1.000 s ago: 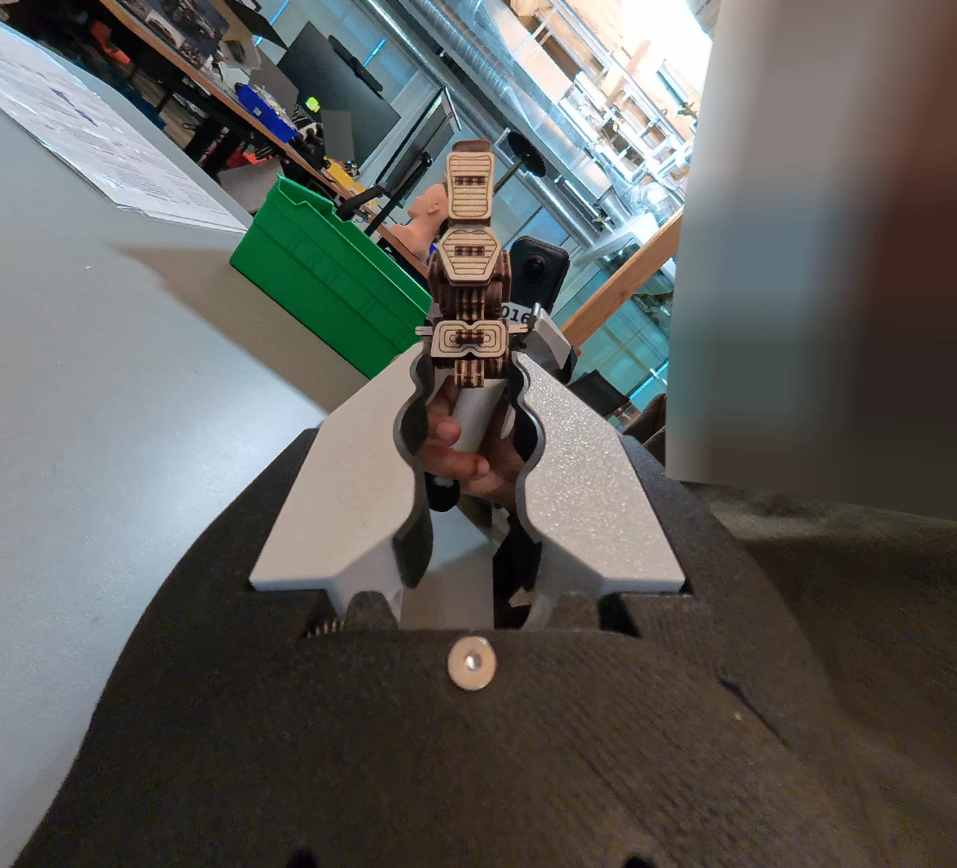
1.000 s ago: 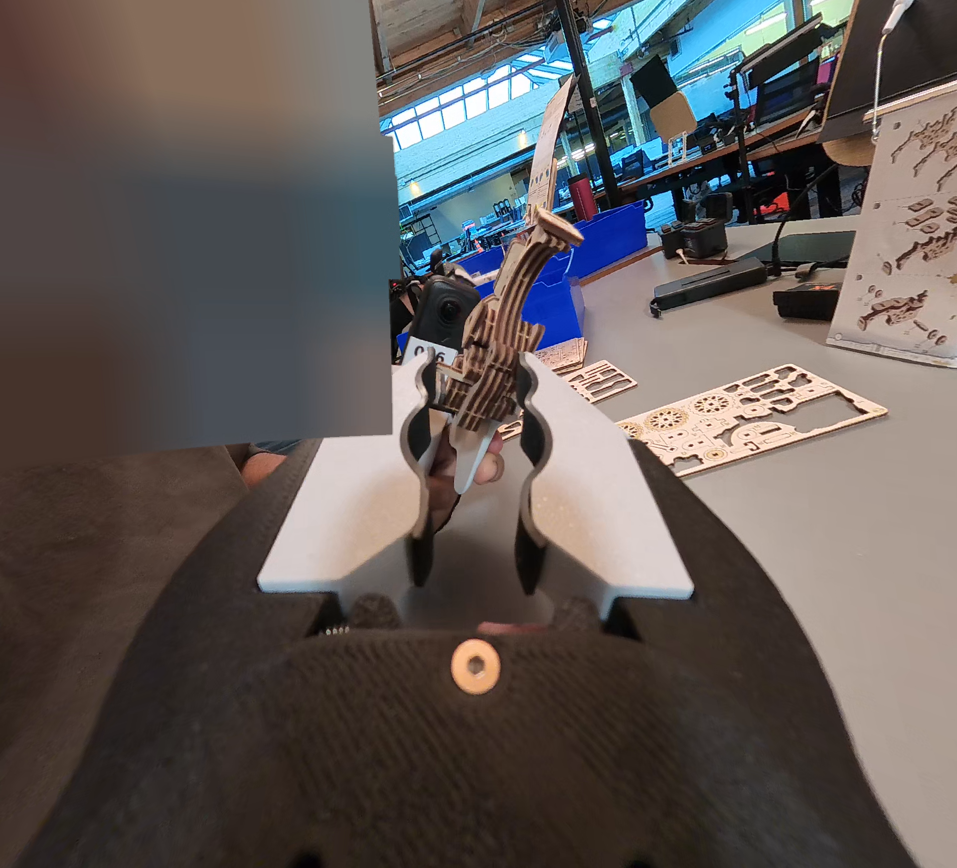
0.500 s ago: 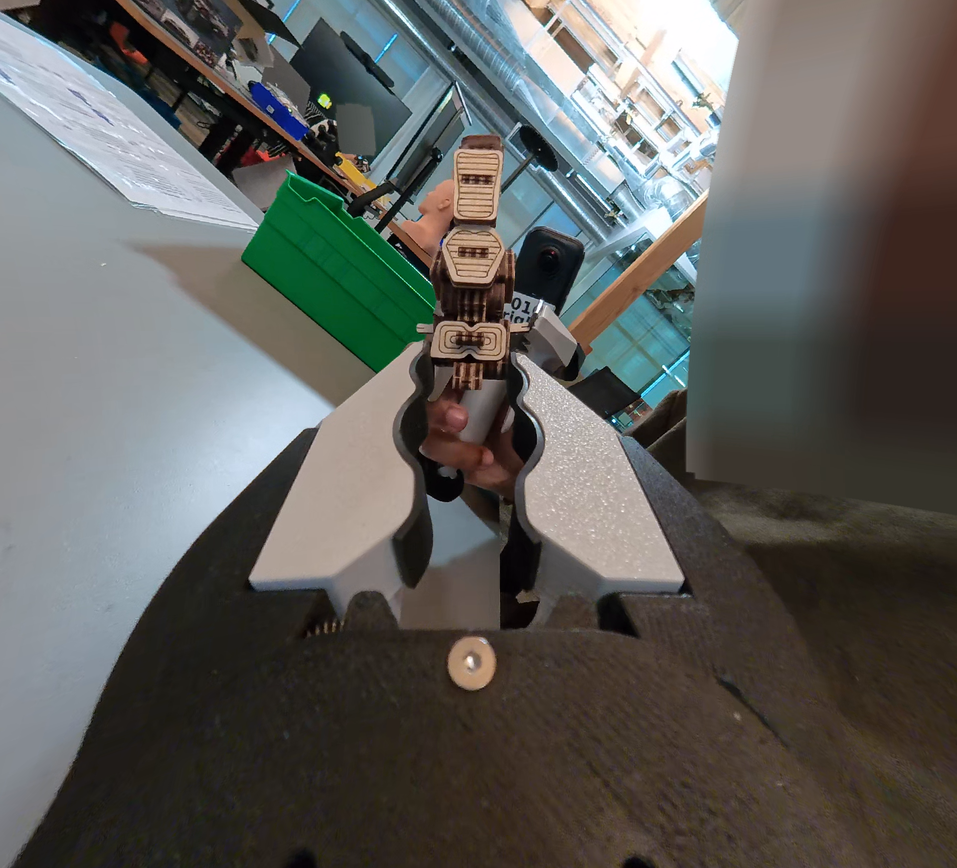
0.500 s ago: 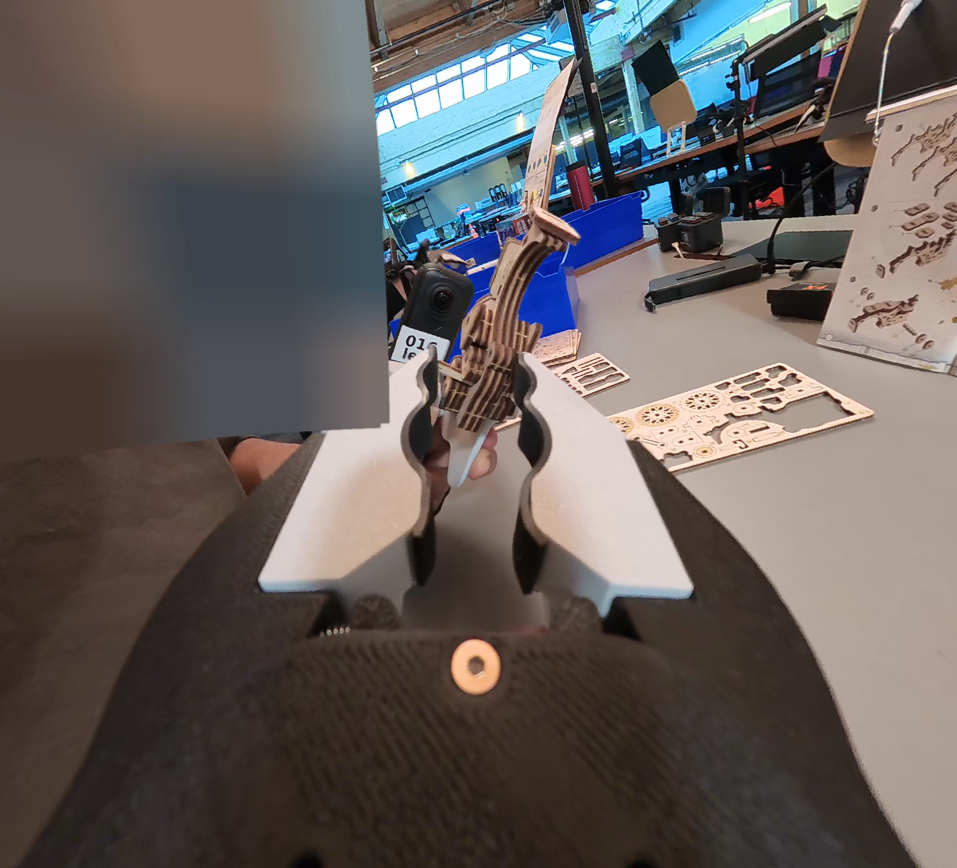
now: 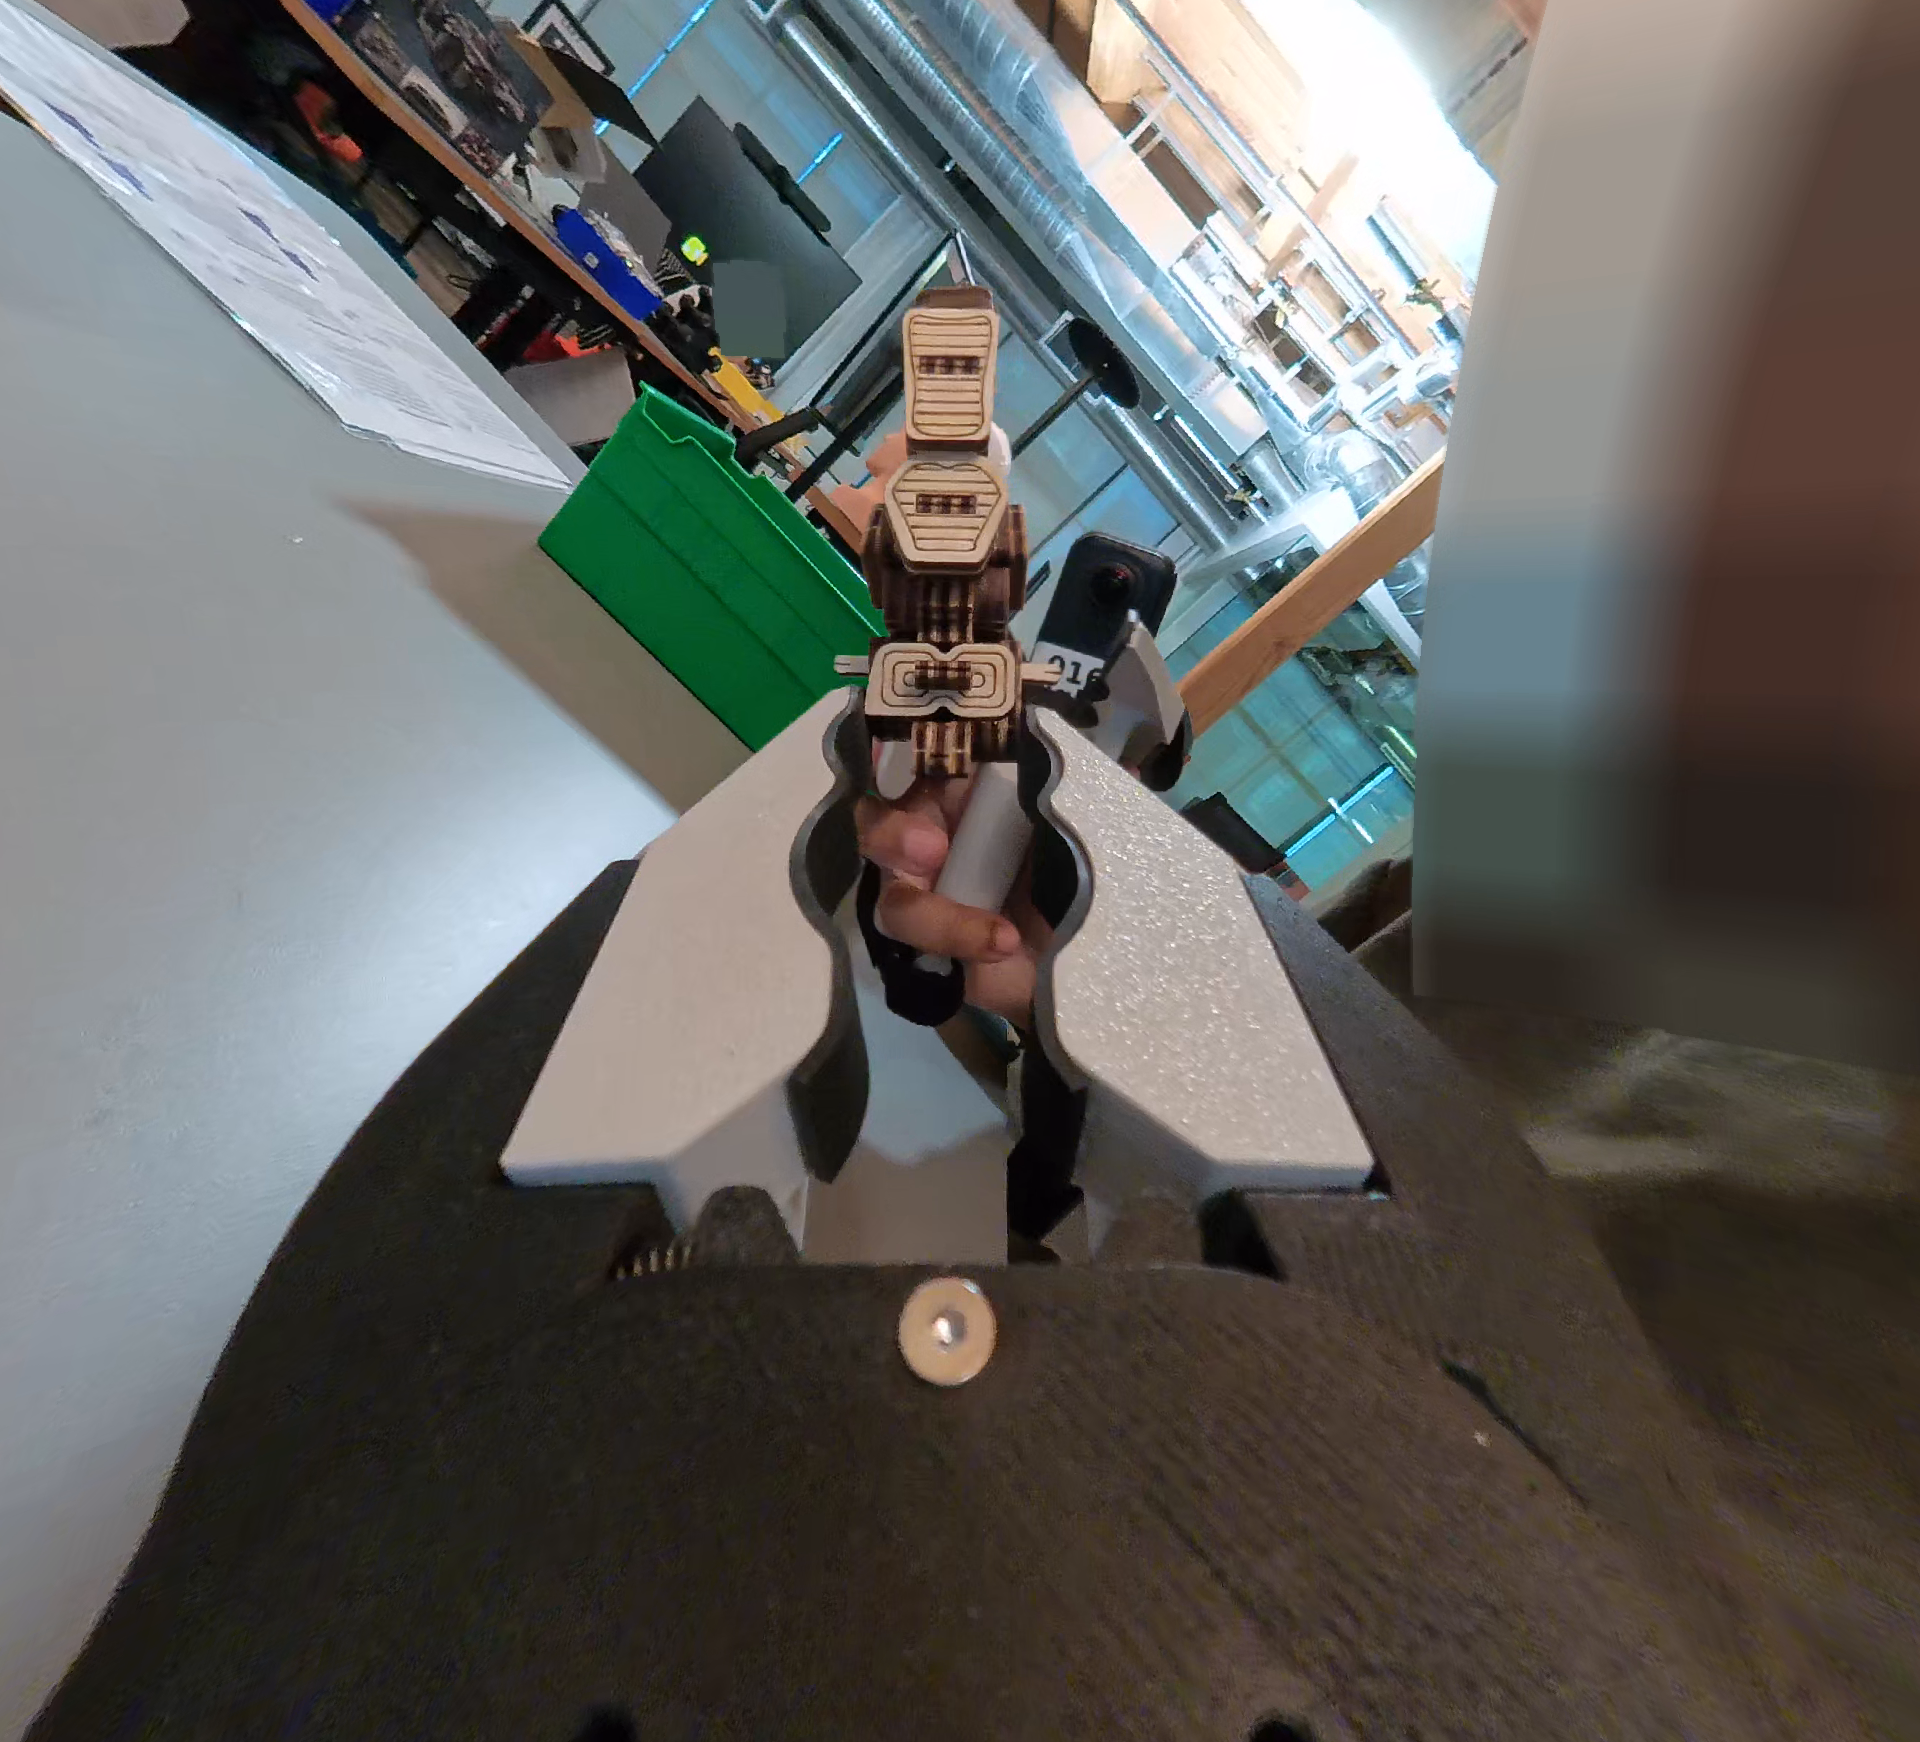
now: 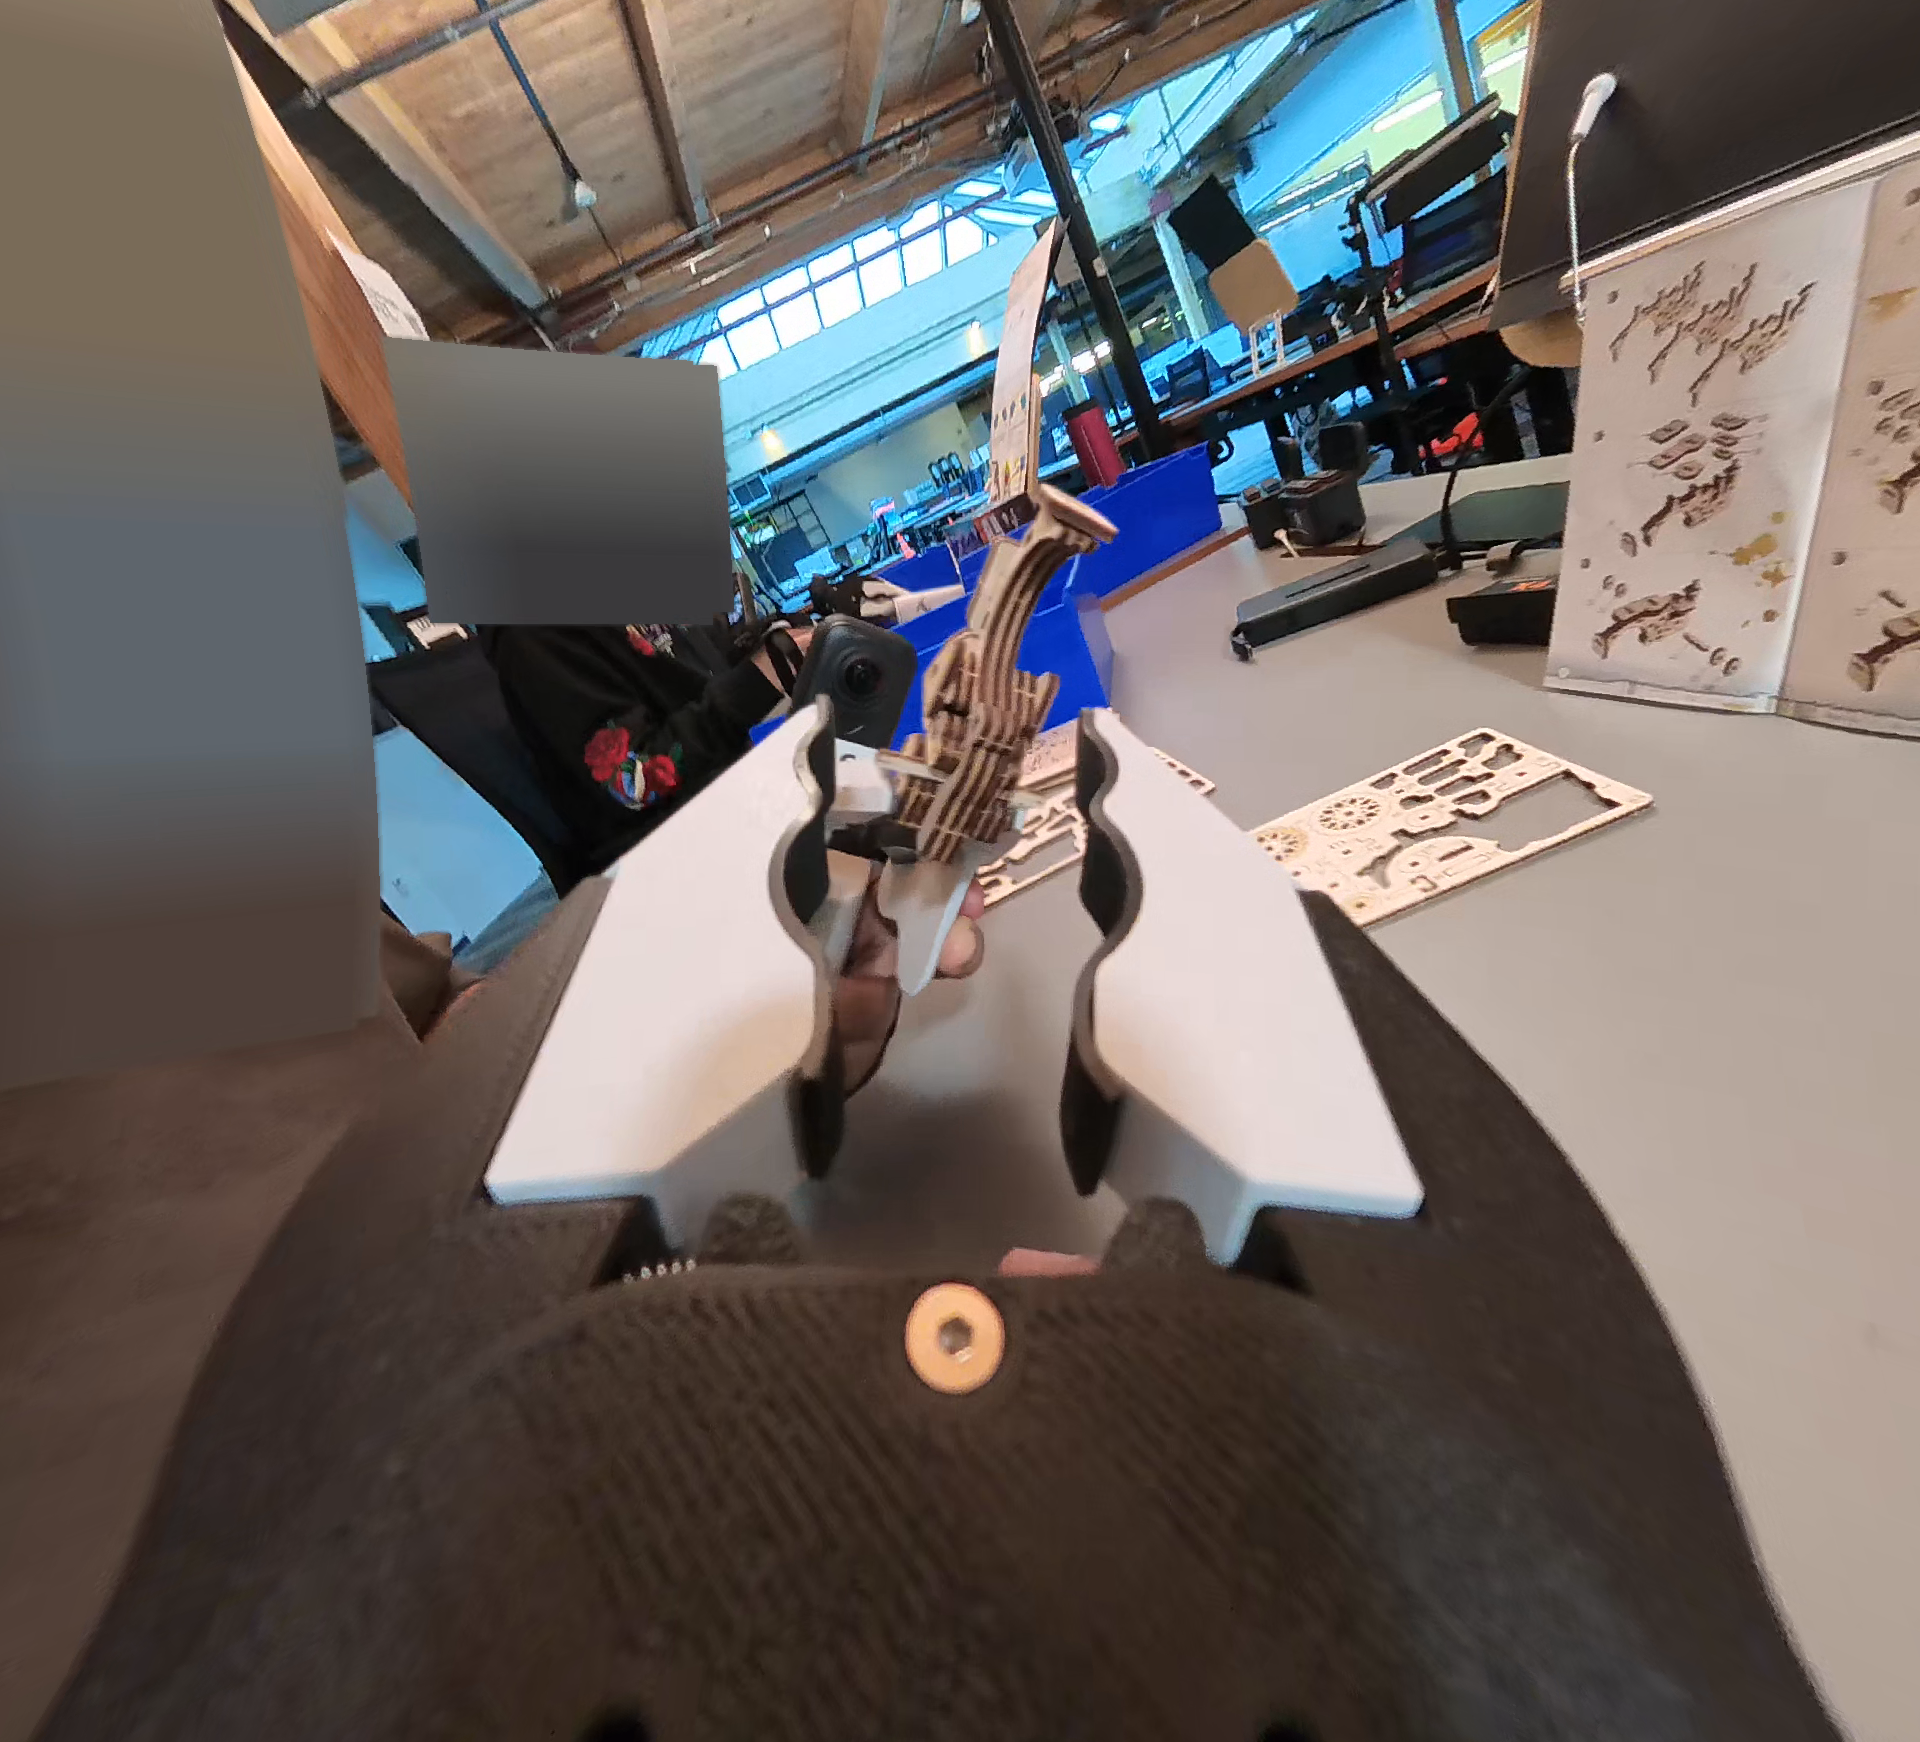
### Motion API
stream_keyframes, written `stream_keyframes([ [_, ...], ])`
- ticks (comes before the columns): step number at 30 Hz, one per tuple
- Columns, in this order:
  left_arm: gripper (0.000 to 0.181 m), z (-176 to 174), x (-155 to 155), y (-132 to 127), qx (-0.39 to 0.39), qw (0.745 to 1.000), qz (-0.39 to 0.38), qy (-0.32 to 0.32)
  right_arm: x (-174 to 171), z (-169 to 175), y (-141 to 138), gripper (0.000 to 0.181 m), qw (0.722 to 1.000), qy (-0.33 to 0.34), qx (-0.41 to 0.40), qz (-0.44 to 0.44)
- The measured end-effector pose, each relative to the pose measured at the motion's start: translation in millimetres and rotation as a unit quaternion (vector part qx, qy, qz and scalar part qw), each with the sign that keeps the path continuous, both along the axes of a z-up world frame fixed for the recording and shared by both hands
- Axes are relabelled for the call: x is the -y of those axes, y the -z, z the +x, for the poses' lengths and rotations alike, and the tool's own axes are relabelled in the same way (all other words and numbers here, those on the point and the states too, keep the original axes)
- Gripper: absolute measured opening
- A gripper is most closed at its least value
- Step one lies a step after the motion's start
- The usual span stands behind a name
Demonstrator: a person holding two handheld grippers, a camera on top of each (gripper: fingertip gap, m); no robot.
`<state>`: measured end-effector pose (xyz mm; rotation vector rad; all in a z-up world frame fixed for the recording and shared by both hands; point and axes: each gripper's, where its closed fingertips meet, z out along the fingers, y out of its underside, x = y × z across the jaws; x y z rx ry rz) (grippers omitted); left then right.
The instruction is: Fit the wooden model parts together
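Note:
A layered wooden model with a long curved neck [image 5: 940,612] stands upright between the tips of my left gripper [image 5: 940,742], which is shut on its base. In the right wrist view the same model [image 6: 982,705] sits between the spread fingers of my right gripper [image 6: 956,742], which is open and clear of it on the right side. One white finger [image 6: 935,908] of the left gripper holds the model from below there. The right gripper's camera [image 5: 1107,591] shows just behind the model in the left wrist view.
Flat wooden part sheets [image 6: 1455,819] lie on the grey table [image 6: 1662,1017]. An instruction sheet [image 6: 1745,466] stands at the right, with black devices [image 6: 1340,591] and blue bins [image 6: 1132,508] behind. A green bin [image 5: 707,591] and a paper sheet [image 5: 260,238] lie left. My two grippers' fingertips are within a few centimetres of each other.
My right gripper's fingers have spread apart and let go of the model. My left gripper keeps its hold and the model stays upright in it.

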<state>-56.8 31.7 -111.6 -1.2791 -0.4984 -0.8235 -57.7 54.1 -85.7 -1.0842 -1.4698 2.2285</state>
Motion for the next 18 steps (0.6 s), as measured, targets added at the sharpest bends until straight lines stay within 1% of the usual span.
stream_keyframes([
  [1, 0.025, 0.3, 0.4, -0.6, -0.001, 1.0, 0.0, -0.002, 0.2, 2.3, -1.0, 0.045, 1.0, 0.001, 0.001, -0.004],
  [4, 0.025, 6.9, 1.1, 0.8, -0.013, 1.0, -0.008, -0.002, 2.0, 12.7, -5.0, 0.044, 1.0, 0.008, 0.0, -0.019],
  [8, 0.025, 28.3, 7.5, 7.3, -0.028, 0.999, -0.025, -0.002, 4.3, 36.1, 0.5, 0.044, 0.999, 0.019, 0.014, -0.025],
  [10, 0.025, 42.3, 14.5, 9.7, -0.023, 0.999, -0.027, 0.0, 4.1, 51.3, 5.5, 0.044, 0.998, 0.028, 0.03, -0.039],
  [14, 0.025, 77.0, 30.1, 16.8, -0.006, 0.999, -0.038, 0.009, 13.4, 86.9, 25.5, 0.048, 0.994, 0.039, 0.087, -0.054],
  [16, 0.025, 95.5, 38.5, 14.0, -0.005, 0.999, -0.034, 0.013, 22.8, 105.2, 28.2, 0.049, 0.992, 0.039, 0.099, -0.061],
  [18, 0.025, 111.3, 45.0, 13.1, -0.021, 0.999, -0.038, 0.011, 34.1, 120.7, 28.7, 0.049, 0.994, 0.039, 0.095, -0.045],
])
